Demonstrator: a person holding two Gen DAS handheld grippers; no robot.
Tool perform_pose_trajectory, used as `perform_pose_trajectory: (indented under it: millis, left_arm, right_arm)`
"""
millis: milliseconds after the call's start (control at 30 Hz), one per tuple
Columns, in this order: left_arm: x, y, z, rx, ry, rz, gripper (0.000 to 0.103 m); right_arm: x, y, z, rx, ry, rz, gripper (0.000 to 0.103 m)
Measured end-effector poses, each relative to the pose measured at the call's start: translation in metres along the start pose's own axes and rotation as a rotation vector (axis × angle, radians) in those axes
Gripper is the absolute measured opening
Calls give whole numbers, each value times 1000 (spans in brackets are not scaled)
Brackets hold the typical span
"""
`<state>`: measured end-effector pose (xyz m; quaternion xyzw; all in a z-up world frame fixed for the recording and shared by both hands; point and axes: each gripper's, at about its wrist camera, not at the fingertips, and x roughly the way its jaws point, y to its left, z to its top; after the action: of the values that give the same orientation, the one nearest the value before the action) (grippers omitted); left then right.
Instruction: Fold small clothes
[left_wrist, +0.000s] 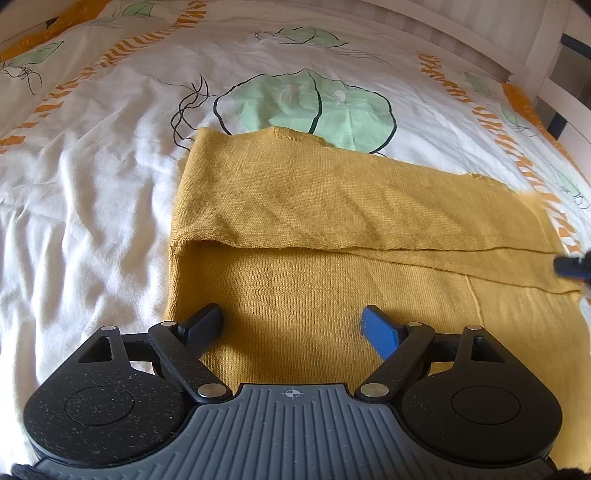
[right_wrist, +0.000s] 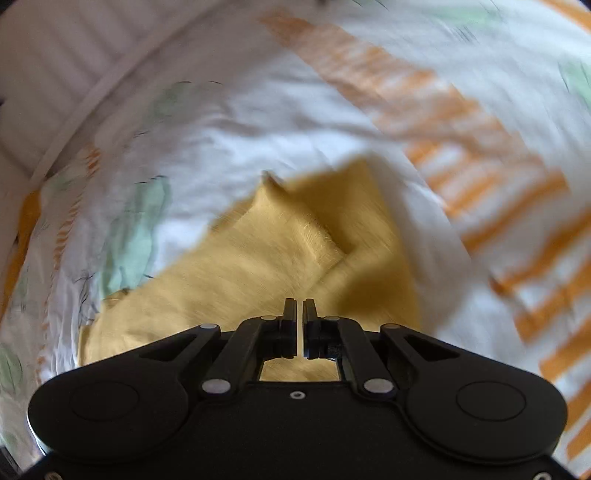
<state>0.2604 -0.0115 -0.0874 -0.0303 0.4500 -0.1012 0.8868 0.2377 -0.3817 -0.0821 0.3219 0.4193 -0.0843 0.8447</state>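
Observation:
A mustard-yellow knit garment (left_wrist: 332, 206) lies on the bed, its far part folded over toward me with the fold's edge running across the middle. My left gripper (left_wrist: 291, 325) is open and empty, hovering over the garment's near part. In the right wrist view, which is motion-blurred, the same garment (right_wrist: 258, 258) lies below my right gripper (right_wrist: 300, 312), whose fingers are nearly together with a thin gap and nothing visibly between them. The right gripper's tip (left_wrist: 572, 266) shows at the left wrist view's right edge, over the garment's right end.
A white duvet (left_wrist: 92, 184) with green leaf prints and orange striped bands covers the bed. A white slatted bed frame (left_wrist: 546, 55) runs along the far right side.

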Motion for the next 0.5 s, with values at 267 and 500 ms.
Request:
perform_pose_trajectory:
  millis: [267, 500]
  left_arm:
    - [0, 0, 0, 6, 0, 2, 83]
    - [1, -1, -1, 5, -5, -7, 87]
  right_arm:
    - [-15, 11, 10, -97, -114, -64, 18]
    - [12, 22, 9, -147, -86, -51, 26]
